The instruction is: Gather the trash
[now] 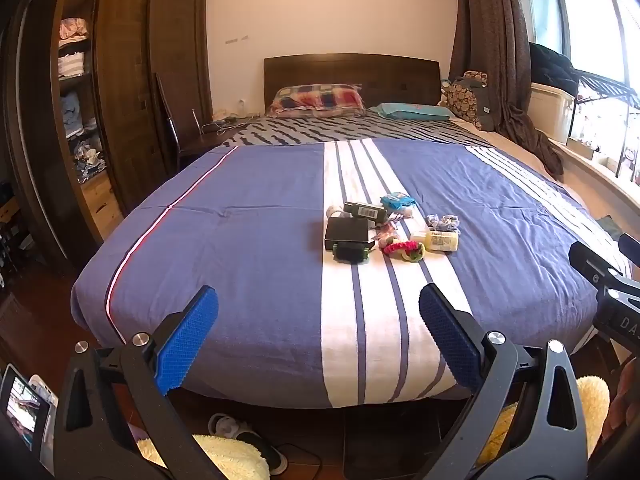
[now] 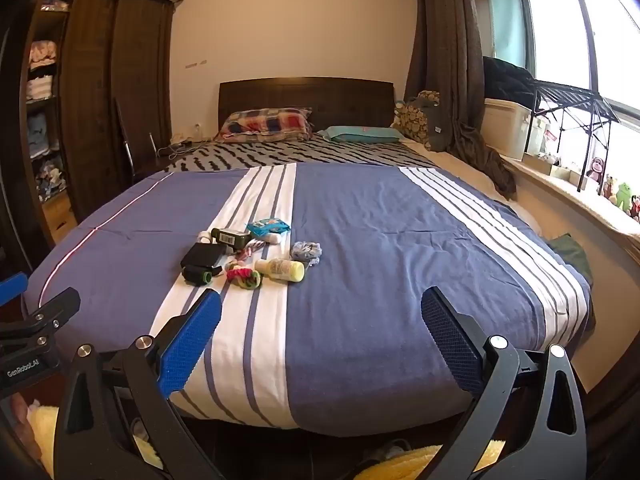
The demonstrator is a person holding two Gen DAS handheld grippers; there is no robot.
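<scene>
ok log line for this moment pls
stage: approach | left gripper: open, empty | right gripper: open, empty | trash pile: untouched on bed

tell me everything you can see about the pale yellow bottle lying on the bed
The pale yellow bottle lies on its side on the blue and white striped bedspread, at the right edge of the clutter. It looks like plastic, with a white cap end pointing left and a printed label too small to read. A pink and green scrunchie sits just left of it. Neither claw is near it.

"GenRobot.AI" printed in white on left gripper (image 2: 32,336) body, right-wrist view. "DA…" partly legible on right gripper (image 1: 608,296) body, left-wrist view.
</scene>
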